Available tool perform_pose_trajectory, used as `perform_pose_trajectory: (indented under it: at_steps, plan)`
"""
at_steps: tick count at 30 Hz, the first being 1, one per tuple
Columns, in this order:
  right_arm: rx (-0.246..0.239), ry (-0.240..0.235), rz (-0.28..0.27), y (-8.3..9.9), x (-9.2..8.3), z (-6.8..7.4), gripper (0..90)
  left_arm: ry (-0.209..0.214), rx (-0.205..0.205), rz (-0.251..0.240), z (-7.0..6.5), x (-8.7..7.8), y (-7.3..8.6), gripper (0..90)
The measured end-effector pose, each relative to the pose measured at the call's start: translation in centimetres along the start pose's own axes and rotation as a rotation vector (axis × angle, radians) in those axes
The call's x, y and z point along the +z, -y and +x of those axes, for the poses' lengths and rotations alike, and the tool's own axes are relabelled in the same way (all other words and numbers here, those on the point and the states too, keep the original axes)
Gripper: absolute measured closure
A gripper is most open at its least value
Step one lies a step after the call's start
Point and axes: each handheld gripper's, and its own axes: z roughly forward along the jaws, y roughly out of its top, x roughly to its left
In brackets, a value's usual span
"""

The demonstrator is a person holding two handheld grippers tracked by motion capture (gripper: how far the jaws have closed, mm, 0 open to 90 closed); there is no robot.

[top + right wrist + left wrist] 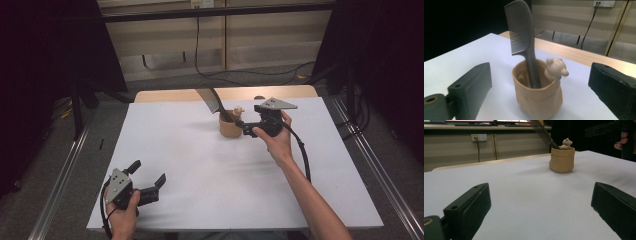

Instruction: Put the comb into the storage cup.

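A tan pot (pixel 229 126) (pixel 562 159) (pixel 537 93) with a small bear figure (pixel 555 68) on its rim stands on the white table, toward the back. A dark grey comb (pixel 214 102) (pixel 522 40) (pixel 541 131) stands in the pot, handle down and teeth up, leaning left. My right gripper (pixel 245 127) (pixel 539 87) is just right of the pot, open, its jaws wide on either side of the pot without touching it. My left gripper (pixel 147 179) (pixel 541 210) rests near the front left corner, open, with nothing between its jaws.
The white table top (pixel 200 170) lies on a wooden table whose far edge (pixel 175 95) shows behind it. Metal rails (pixel 65 170) run along both sides on the floor. A cable (pixel 240 74) lies on the floor behind the table.
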Motion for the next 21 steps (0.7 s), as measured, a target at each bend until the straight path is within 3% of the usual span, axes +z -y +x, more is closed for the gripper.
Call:
perform_pose_trajectory:
  at_steps: [7, 8, 14, 21]
  plan:
    - [-0.011, 0.021, 0.008, 0.7, -0.5, -0.2, 1.9, 0.017, 0.005, 0.017, -0.3, 0.3, 0.2, 2.7]
    - [-0.014, 0.048, 0.004, 0.9, -0.6, -0.4, 2.1, 0.021, 0.010, 0.012, -0.5, 0.3, 0.1, 2.7]
    - [-0.013, 0.100, -0.020, 1.6, -1.7, -0.5, 1.5, 0.018, 0.012, 0.008, -0.5, 0.0, 0.1, 2.7]
    - [-0.024, 0.126, -0.045, 2.3, -3.2, -0.2, 1.2, 0.015, 0.013, -0.009, -0.5, -0.3, -0.1, 2.7]
